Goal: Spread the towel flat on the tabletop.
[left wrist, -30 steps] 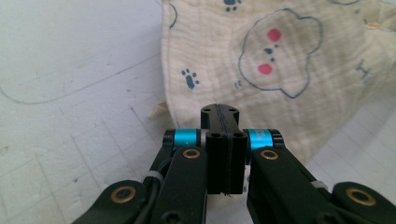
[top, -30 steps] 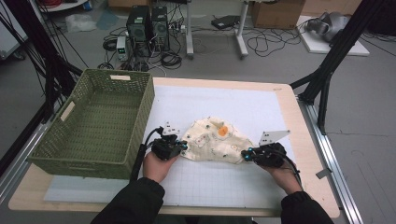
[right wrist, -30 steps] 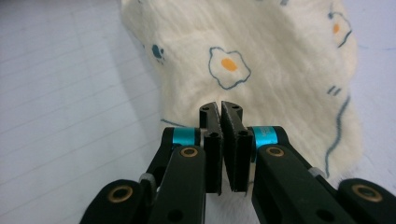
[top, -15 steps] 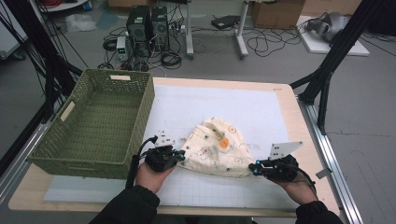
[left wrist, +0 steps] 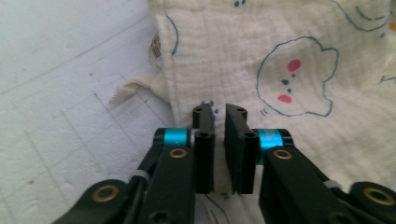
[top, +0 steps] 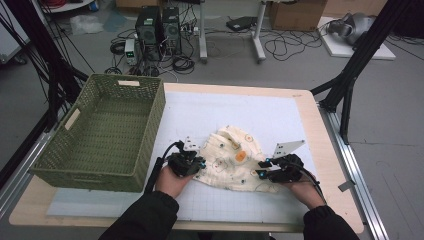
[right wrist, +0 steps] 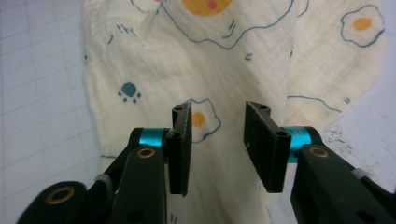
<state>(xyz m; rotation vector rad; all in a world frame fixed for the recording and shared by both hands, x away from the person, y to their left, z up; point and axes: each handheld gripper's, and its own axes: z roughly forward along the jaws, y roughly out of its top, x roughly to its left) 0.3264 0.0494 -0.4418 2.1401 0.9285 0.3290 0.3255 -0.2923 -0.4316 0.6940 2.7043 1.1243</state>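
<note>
Lower centre of the high view: the cream printed cloth (top: 235,157) lies crumpled on the white mat (top: 260,115), between my grippers. My left gripper (left wrist: 219,114) has just been opening, a narrow slit with nothing pinched. My right gripper (right wrist: 218,116), also just opening, gapes wider above the cloth, empty.

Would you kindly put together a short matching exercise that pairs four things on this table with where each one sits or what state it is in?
Things:
1. green wicker basket
2. printed cream cloth
3. left gripper
4. right gripper

Places or states:
A. jaws a wide gap apart, over a fried-egg print
B. lying crumpled on the white mat between the two hands
C. at the table's left side, nothing inside
D. jaws a narrow gap apart, just inside the cloth's edge

Pairs: 1-C, 2-B, 3-D, 4-A
</note>
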